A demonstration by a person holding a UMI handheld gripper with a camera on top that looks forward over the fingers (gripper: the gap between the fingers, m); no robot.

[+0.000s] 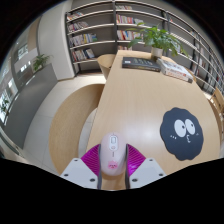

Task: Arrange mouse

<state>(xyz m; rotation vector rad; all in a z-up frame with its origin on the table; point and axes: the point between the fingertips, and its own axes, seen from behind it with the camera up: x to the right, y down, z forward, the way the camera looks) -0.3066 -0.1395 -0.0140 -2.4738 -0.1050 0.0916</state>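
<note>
A smooth white mouse is clamped between the gripper's pink pads above a pale wooden desk, near a round black face-printed mat, keyboard beyond.

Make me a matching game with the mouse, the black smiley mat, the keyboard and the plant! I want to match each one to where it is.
Things:
1. mouse
2. black mat
3. keyboard
4. plant

Places:
A. at the far end of the table, in front of the plant
B. between the fingers of the tool
C. at the far end of the table, in front of the shelves
D. flat on the table, ahead of the tool and off to one side

Pairs: 1-B, 2-D, 3-A, 4-C
</note>
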